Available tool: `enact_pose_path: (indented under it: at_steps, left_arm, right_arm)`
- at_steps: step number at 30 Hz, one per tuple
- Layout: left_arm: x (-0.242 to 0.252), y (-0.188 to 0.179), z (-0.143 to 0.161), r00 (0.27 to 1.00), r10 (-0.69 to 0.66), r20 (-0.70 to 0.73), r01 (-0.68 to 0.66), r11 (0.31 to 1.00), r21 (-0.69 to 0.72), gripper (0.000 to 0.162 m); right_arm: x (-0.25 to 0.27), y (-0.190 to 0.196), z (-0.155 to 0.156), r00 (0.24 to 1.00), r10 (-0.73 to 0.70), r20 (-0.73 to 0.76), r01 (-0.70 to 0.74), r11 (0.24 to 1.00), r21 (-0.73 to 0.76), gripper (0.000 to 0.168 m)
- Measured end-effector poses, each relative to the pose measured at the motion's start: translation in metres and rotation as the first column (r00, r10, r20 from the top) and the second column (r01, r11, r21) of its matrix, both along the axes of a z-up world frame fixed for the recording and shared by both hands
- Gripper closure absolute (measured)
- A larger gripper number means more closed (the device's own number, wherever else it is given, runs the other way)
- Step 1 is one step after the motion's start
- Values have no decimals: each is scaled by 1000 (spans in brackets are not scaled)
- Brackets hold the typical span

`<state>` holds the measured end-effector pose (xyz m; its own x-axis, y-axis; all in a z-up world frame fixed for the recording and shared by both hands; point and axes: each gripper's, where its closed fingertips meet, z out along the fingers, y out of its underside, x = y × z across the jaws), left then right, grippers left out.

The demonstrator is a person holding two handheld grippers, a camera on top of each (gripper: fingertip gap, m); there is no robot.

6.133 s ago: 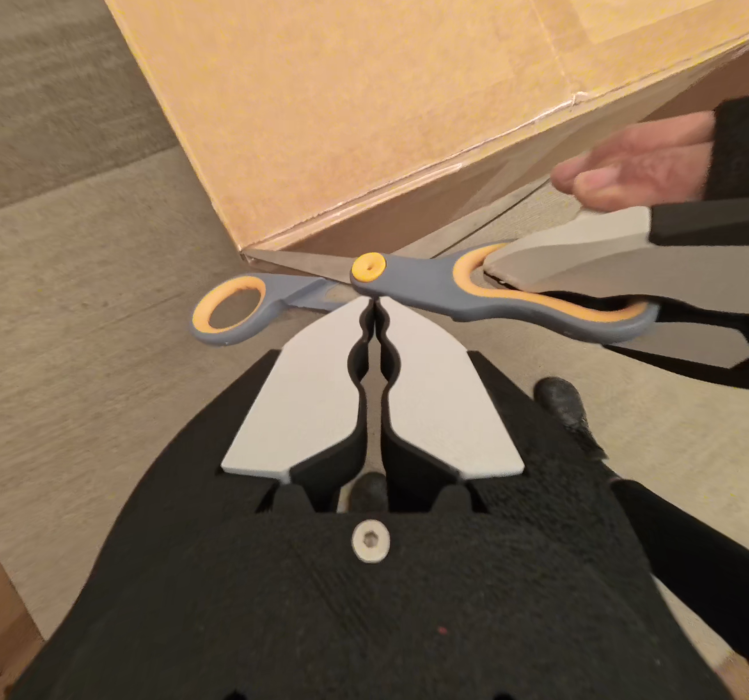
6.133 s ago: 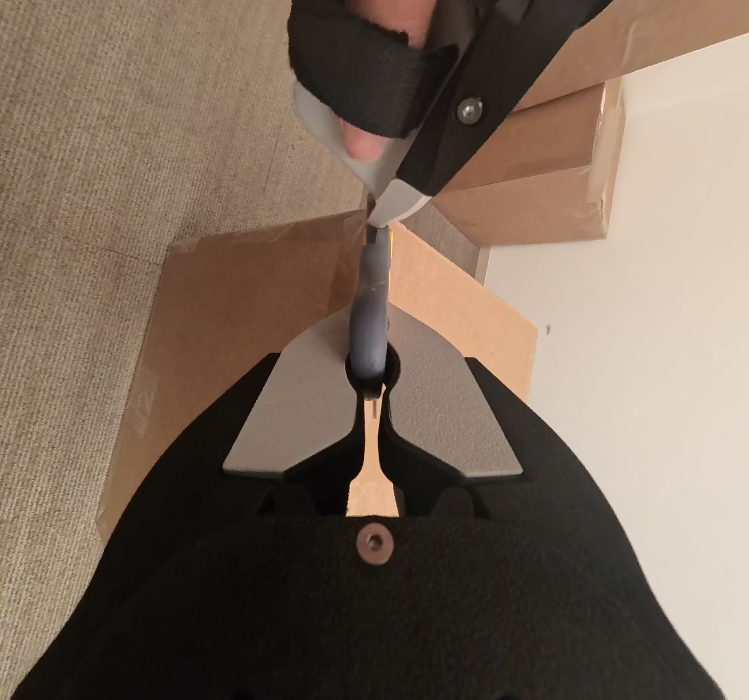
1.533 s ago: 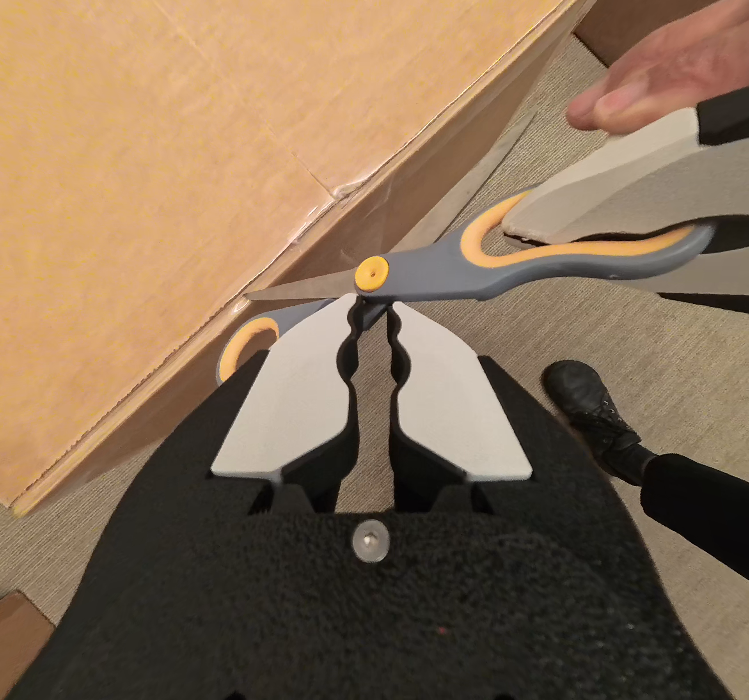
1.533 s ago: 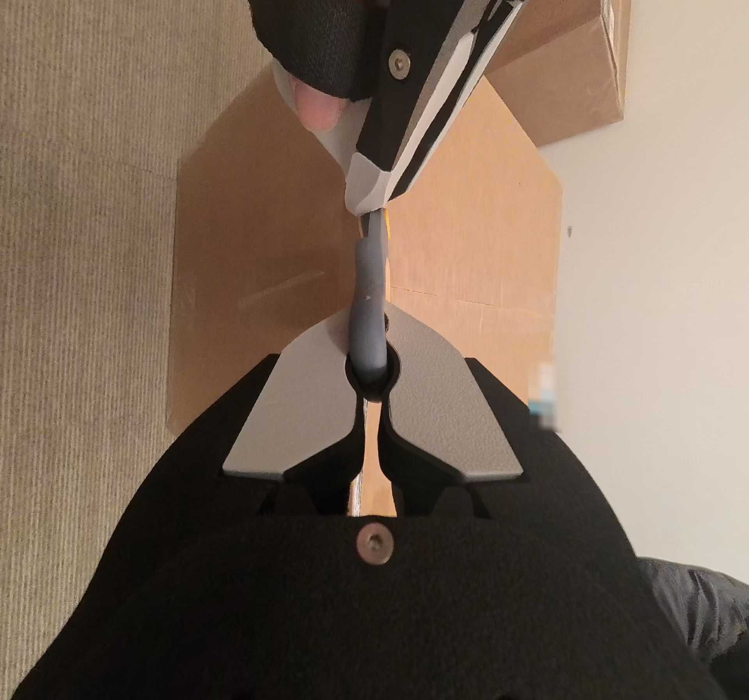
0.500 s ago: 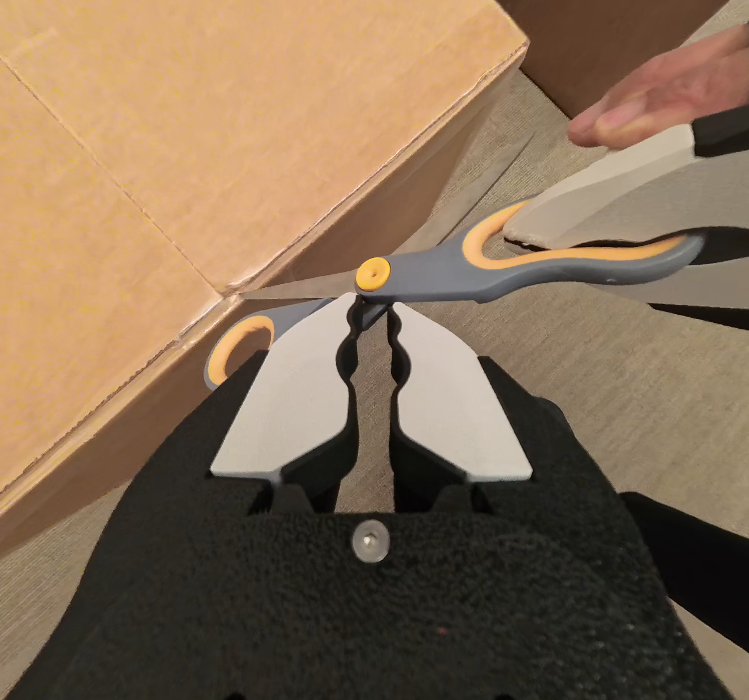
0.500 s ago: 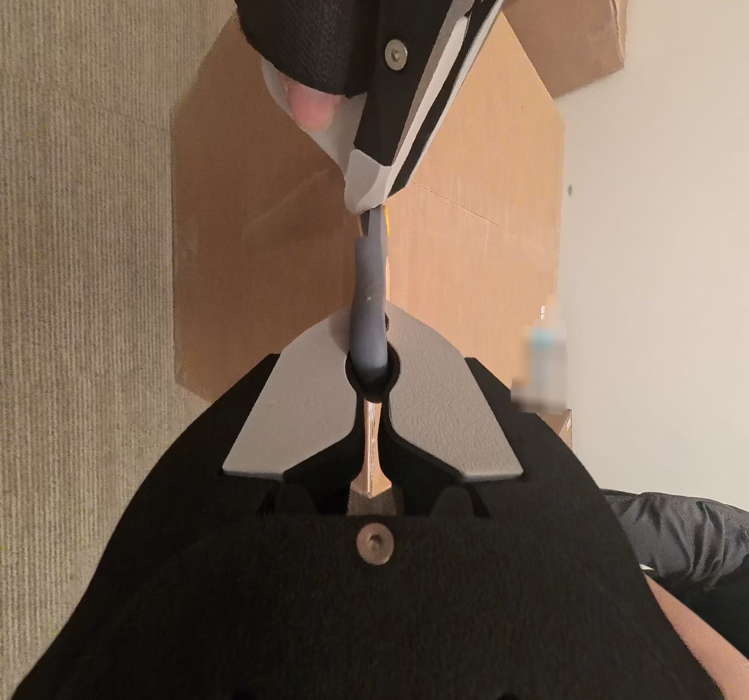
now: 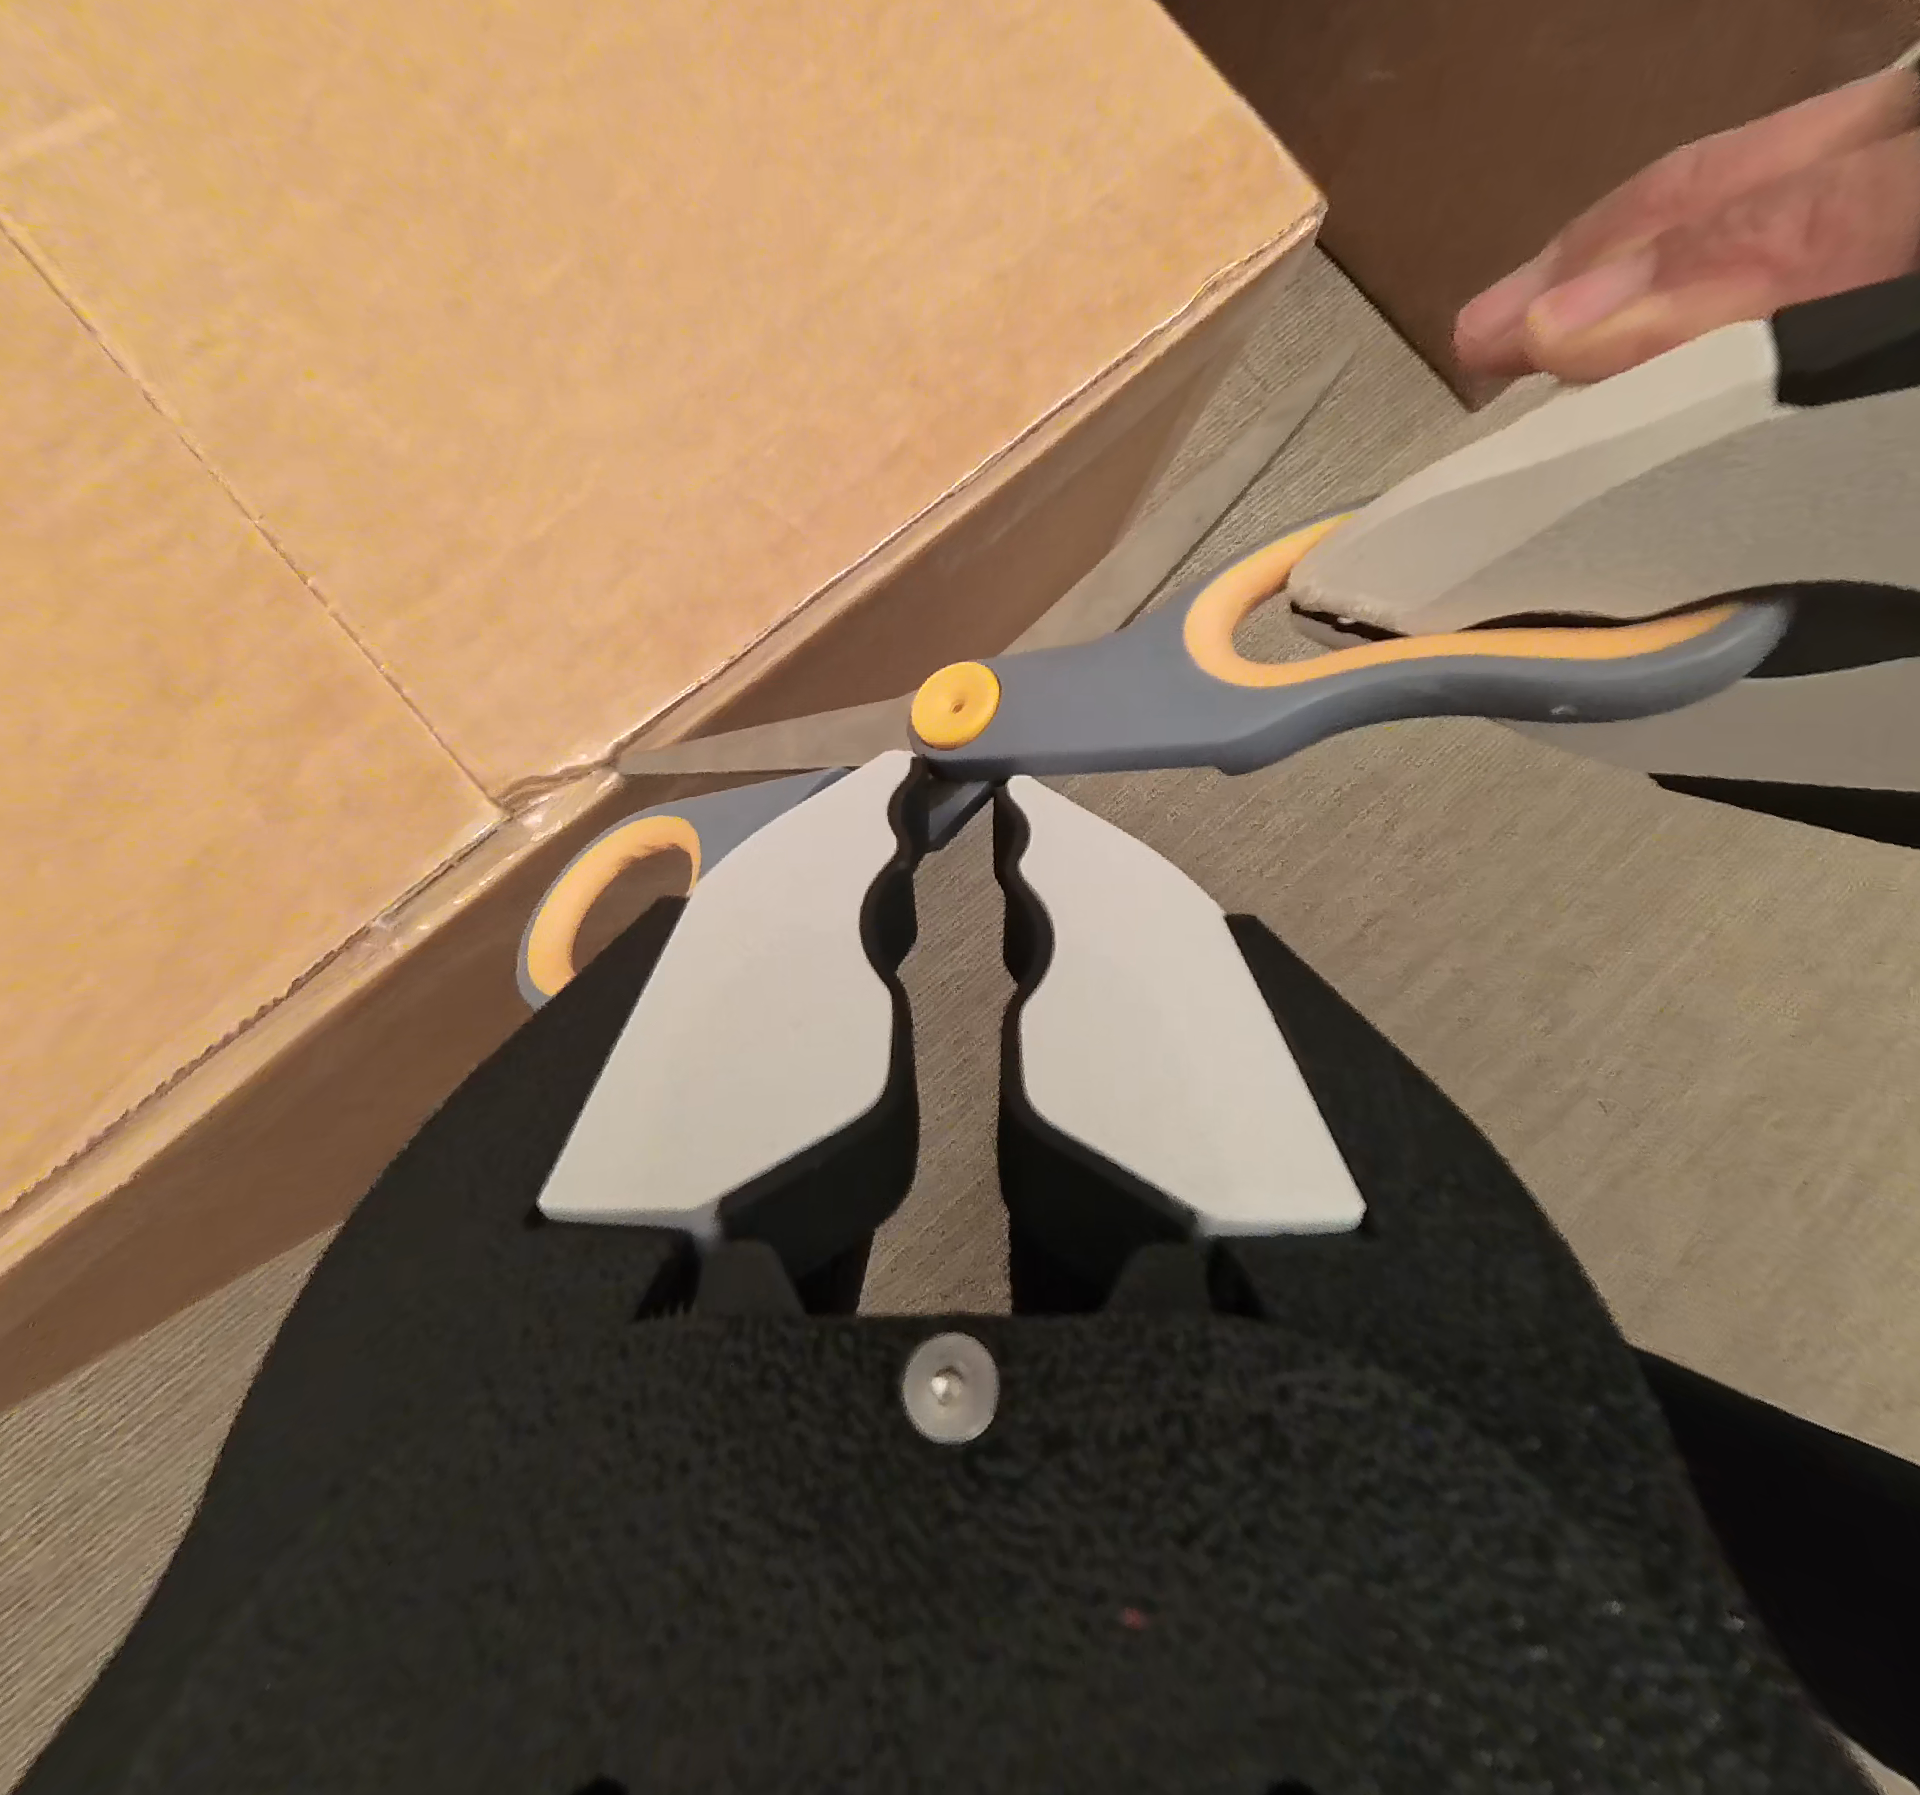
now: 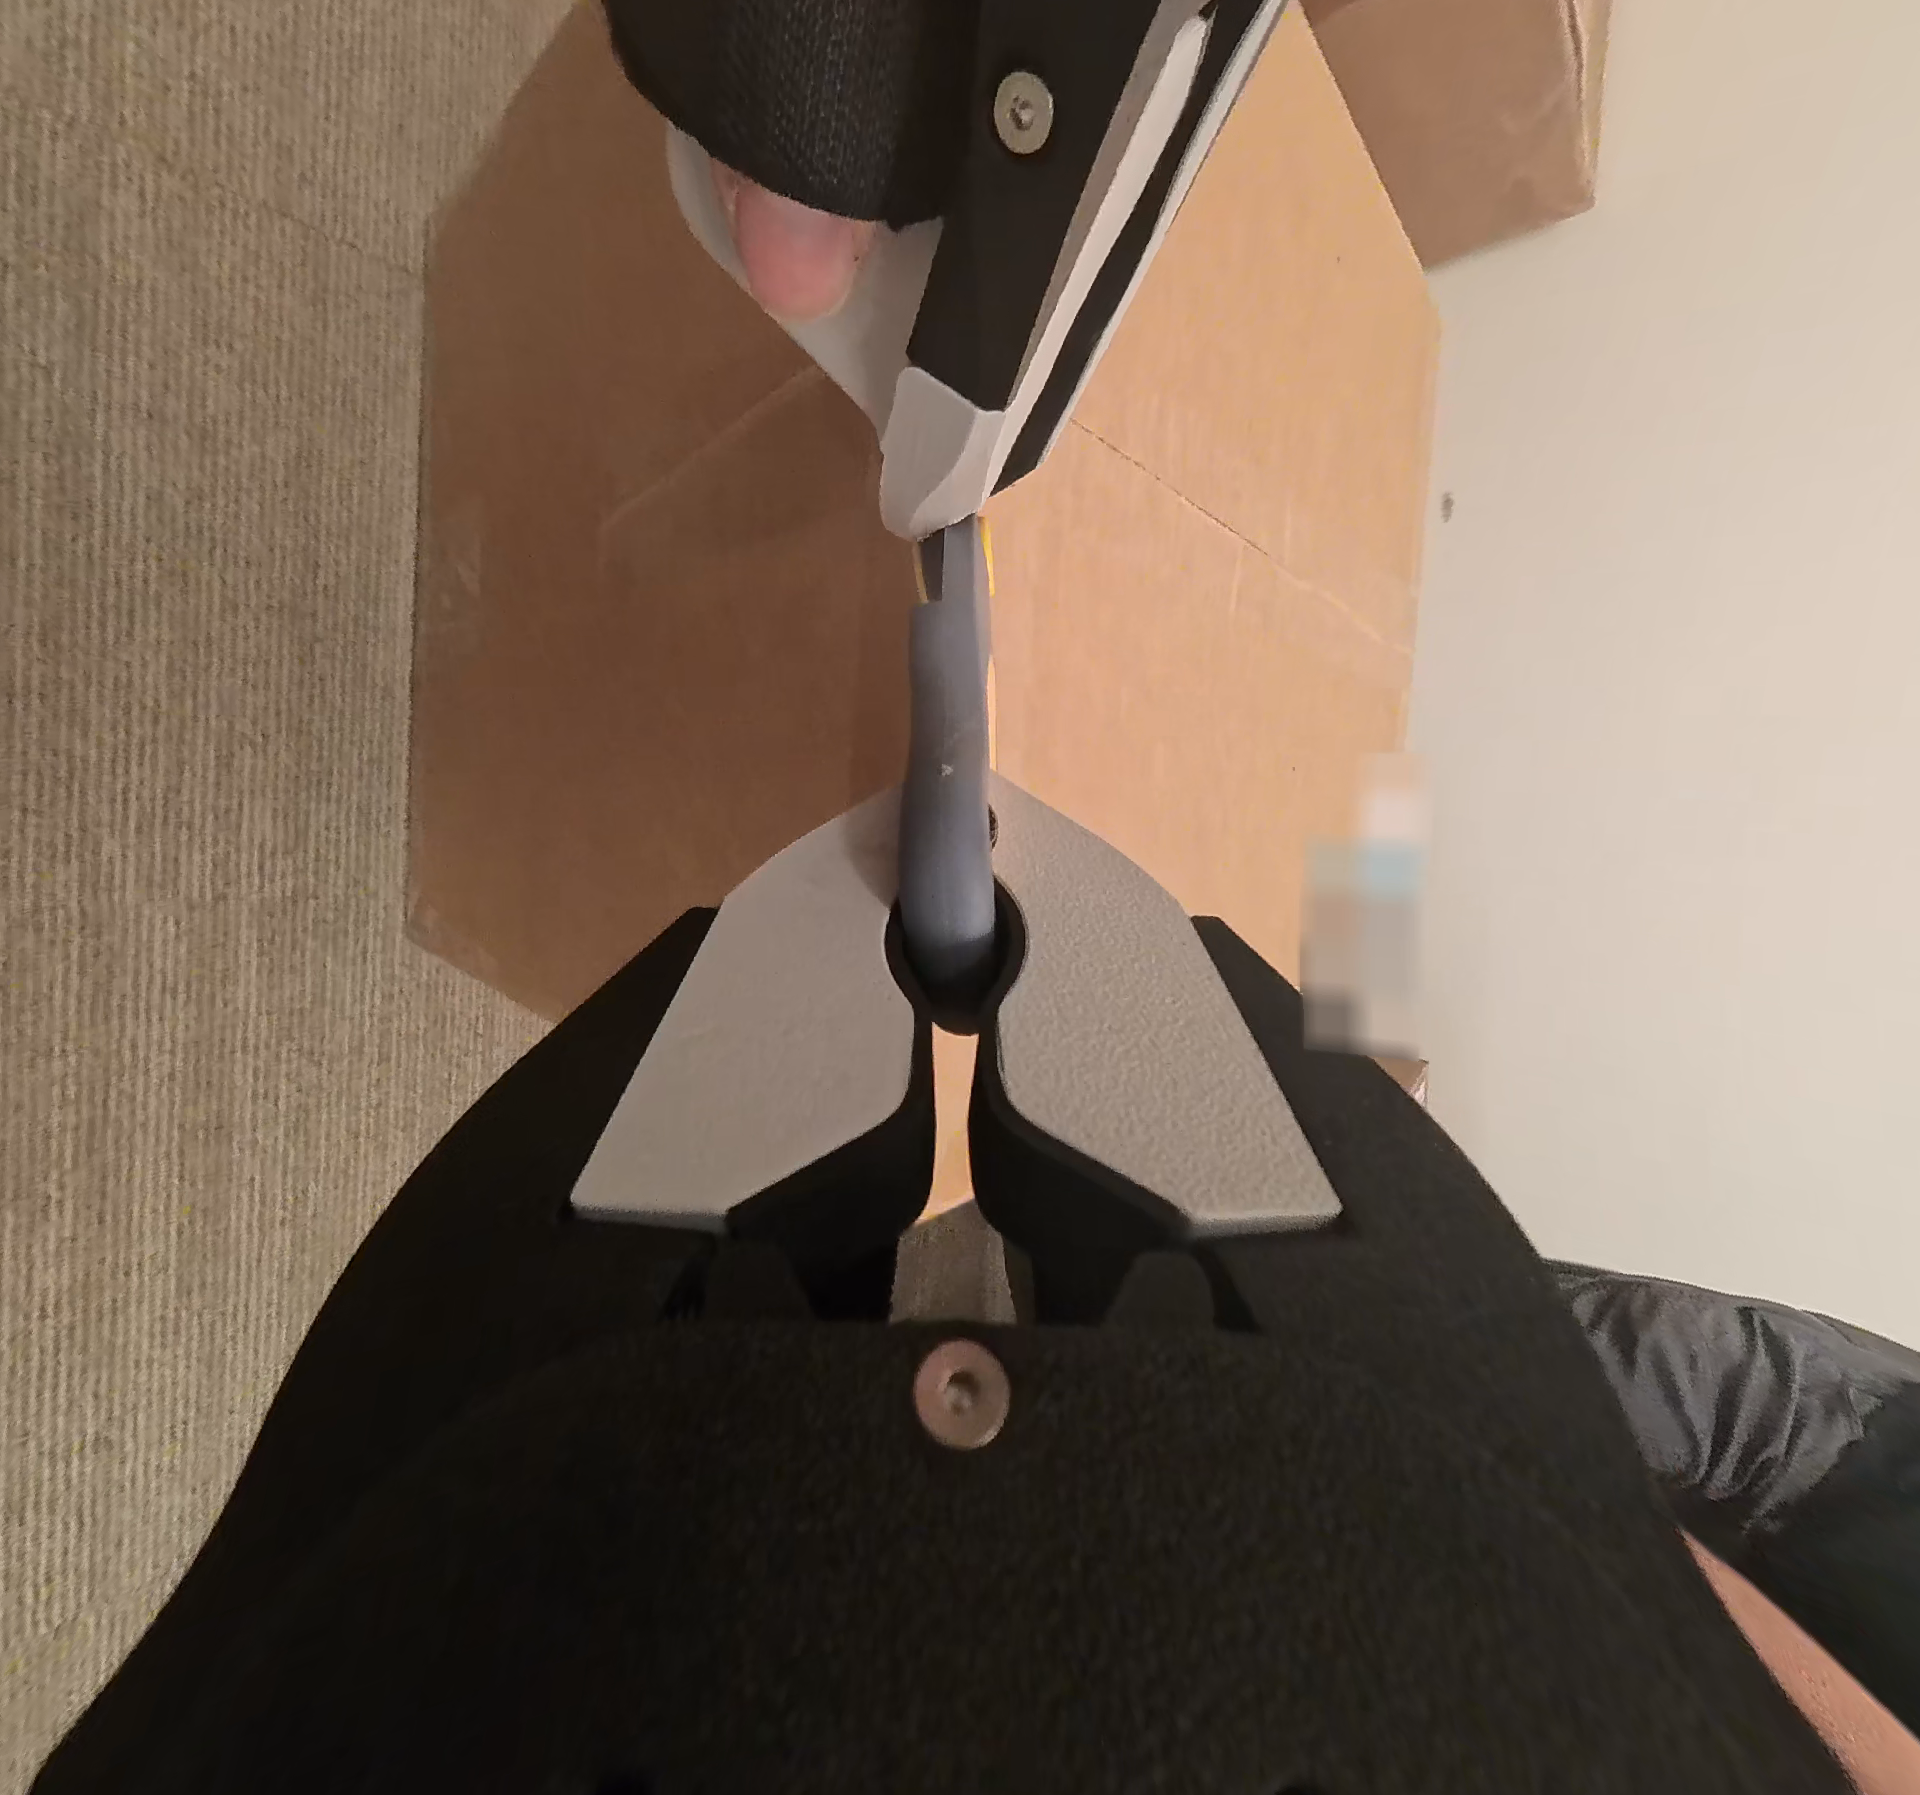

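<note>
Grey and orange scissors (image 7: 1143, 696) are spread wide open. The tip of one blade (image 7: 644, 760) touches the taped seam at the top edge of a large cardboard box (image 7: 520, 291). My left gripper (image 7: 951, 795) is shut on the scissors just below the orange pivot (image 7: 956, 701). The small handle loop (image 7: 613, 898) hangs at lower left. My right gripper (image 8: 948, 810) is shut on the grey rim of the big handle (image 8: 945, 872). In the left wrist view its grey finger (image 7: 1558, 519) sits in that loop. The left gripper also shows in the right wrist view (image 8: 935, 467).
A darker cardboard box (image 7: 1507, 31) stands behind the large one, with a narrow strip of beige carpet (image 7: 1455, 1018) between them. A white wall (image 8: 1662, 602) is on the right. A person's hand (image 7: 1714, 239) is on the right gripper, and dark clothing (image 8: 1714, 1413) is at lower right. One gripper's finger ends stand about 6 centimeters off the other's.
Both grippers and the scissors have moved along the box's top edge toward its corner. The small handle loop has swung lower. The left fingers stand a little wider apart than 6 s ago.
</note>
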<state>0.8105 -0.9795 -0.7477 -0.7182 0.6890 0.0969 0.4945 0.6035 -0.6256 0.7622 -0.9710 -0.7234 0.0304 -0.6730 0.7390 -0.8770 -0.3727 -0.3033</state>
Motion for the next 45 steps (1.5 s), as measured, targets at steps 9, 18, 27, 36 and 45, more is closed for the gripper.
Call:
enact_pose_path:
  at_steps: [9,18,27,36,45]
  left_arm:
    - [-20,2,0,1000,-16,6,16,1000,3,152]
    - [-56,3,0,999,-32,-14,32,999,-5,152]
    - [-72,3,1,999,-25,-26,25,1000,-2,152]
    - [-105,5,2,998,-50,-38,50,999,6,152]
    - [-137,6,2,996,-78,-44,78,997,10,151]
  right_arm:
    - [-24,4,1,1000,-13,-2,13,1000,3,168]
    - [-56,6,4,1000,-19,-20,19,1000,-9,168]
    - [-74,5,4,1000,-12,-24,11,1000,-14,168]
    - [-104,2,3,999,-28,-32,28,1000,2,168]
    - [-136,11,6,998,-47,-33,47,999,12,168]
